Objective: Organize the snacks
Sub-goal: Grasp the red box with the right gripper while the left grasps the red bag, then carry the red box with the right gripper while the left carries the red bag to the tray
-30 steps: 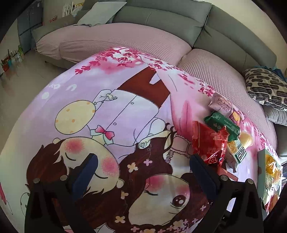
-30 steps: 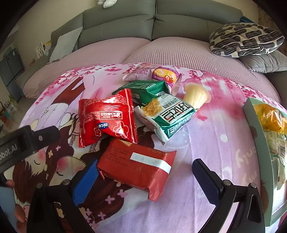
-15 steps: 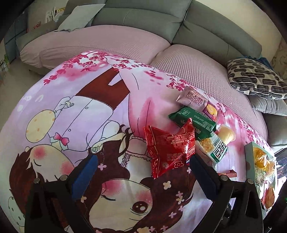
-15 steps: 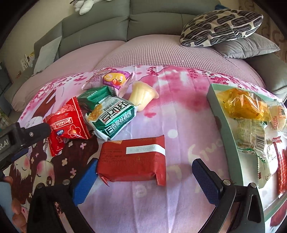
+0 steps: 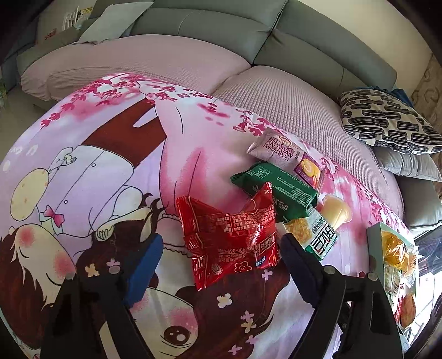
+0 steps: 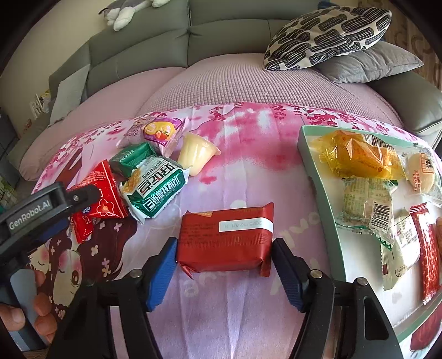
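Left gripper (image 5: 221, 262) now swung over the snack pile — red crinkled packet (image 5: 232, 237) sits between its wide-spread jaws, where a second ago only printed cloth showed. Right gripper (image 6: 225, 266) moved in on the red brick-shaped pack (image 6: 225, 237) — jaws narrowed, pads just beside its ends. Green tray (image 6: 317, 176) now further into the right view.

a home living room: a grey sectional sofa (image 6: 221, 30), throw pillows (image 6: 328, 33), a plush toy (image 6: 124, 11), and a cartoon-print cloth (image 5: 110, 179).
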Demonstrator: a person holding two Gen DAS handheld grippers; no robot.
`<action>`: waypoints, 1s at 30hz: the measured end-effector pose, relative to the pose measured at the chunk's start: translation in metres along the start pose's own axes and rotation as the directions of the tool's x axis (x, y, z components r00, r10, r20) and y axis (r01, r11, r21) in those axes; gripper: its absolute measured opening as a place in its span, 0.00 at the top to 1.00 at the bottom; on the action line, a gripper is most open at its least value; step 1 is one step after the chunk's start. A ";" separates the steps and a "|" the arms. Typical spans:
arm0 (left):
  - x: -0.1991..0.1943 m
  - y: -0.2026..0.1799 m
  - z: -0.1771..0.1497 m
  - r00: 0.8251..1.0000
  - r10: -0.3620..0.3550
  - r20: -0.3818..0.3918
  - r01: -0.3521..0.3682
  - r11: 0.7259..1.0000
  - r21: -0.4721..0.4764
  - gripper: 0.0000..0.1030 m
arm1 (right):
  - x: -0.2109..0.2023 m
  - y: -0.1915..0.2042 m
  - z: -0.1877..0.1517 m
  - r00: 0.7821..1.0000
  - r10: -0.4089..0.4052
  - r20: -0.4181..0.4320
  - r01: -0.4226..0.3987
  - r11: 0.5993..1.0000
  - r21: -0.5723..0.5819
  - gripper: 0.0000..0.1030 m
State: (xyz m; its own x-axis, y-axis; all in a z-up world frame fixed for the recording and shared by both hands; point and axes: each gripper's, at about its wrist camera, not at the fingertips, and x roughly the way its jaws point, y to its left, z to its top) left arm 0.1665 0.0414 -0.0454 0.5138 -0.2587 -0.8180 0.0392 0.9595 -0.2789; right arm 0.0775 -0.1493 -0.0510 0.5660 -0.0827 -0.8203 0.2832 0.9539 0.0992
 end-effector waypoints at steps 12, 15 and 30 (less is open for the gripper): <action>-0.012 0.000 0.001 0.998 -0.049 0.030 0.049 0.999 -0.003 0.48 | -0.015 -0.010 -0.001 1.000 0.010 0.015 -0.010 1.000 0.014 0.35; -0.021 -0.002 0.002 0.998 -0.047 0.053 0.047 0.999 0.006 0.50 | -0.023 -0.010 -0.001 0.999 0.019 0.031 -0.020 1.000 0.008 0.35; -0.084 -0.036 0.002 0.977 -0.115 0.182 0.102 0.992 0.080 0.50 | -0.060 -0.026 0.000 0.994 0.064 0.093 -0.066 0.998 0.022 0.35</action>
State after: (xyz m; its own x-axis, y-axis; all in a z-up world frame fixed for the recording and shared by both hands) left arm 0.1235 0.0288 0.0345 0.6529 -0.3429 -0.6754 0.1598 0.9340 -0.3197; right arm 0.0365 -0.1688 -0.0044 0.6527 -0.0483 -0.7561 0.2618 0.9509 0.1652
